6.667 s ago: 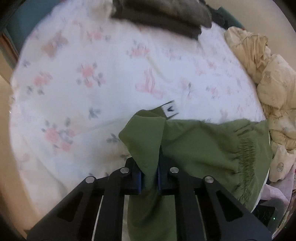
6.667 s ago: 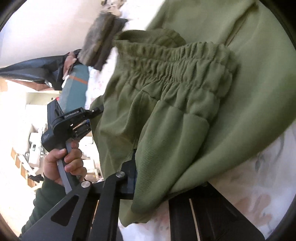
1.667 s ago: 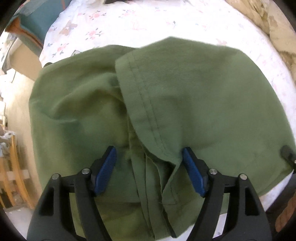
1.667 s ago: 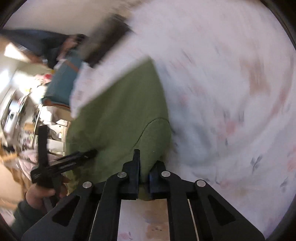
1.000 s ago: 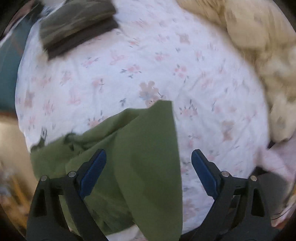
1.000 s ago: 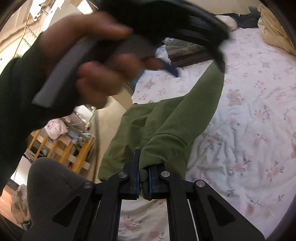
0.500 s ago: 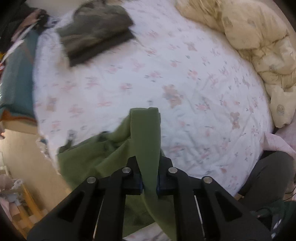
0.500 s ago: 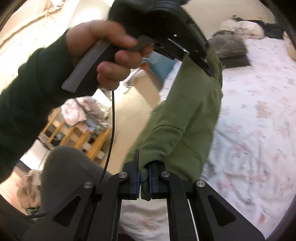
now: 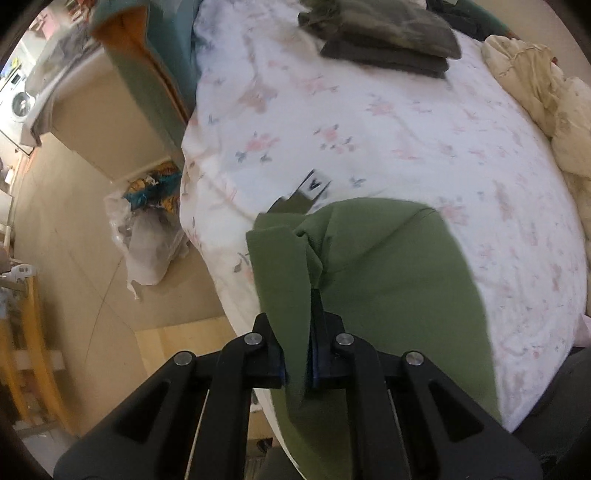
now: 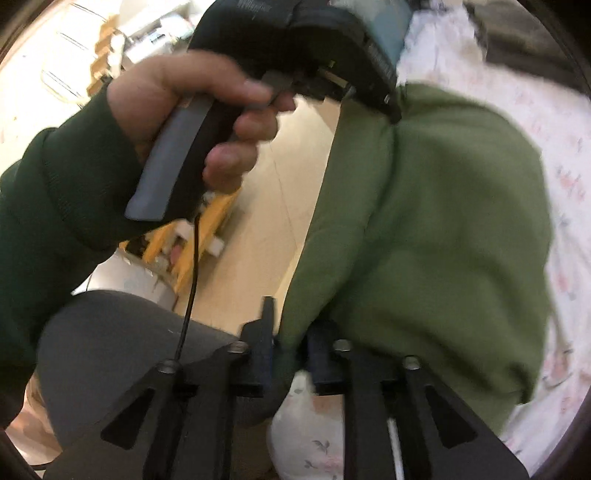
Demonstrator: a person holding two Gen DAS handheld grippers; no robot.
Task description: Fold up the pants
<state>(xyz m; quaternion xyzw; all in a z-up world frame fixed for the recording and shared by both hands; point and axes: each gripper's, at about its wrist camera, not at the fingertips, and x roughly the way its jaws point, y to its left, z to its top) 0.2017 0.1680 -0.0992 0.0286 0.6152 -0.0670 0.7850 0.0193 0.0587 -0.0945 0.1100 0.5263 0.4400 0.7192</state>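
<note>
Pants (image 9: 399,280) of soft green cloth lie in a heap at the near edge of the bed (image 9: 369,122), on the flowered sheet, with some cloth hanging over the side. The left tool (image 9: 298,354) is clamped tight on a flap of the cloth. The right tool (image 10: 290,360) has just been opening. A bit of green cloth sits between its jaws, but they look loose on it, with a gap showing. In the right view a hand (image 10: 192,110) grips the handle of the left tool above the pants.

The step now looks like laying one folded edge down flat. To do it well, the left tool should keep its hold until the cloth rests on the sheet, and the edges should line up before it lets go. The right tool should slip off gently so it does not drag the fold. A pile of dark folded clothes (image 9: 384,33) sits far back on the bed.
</note>
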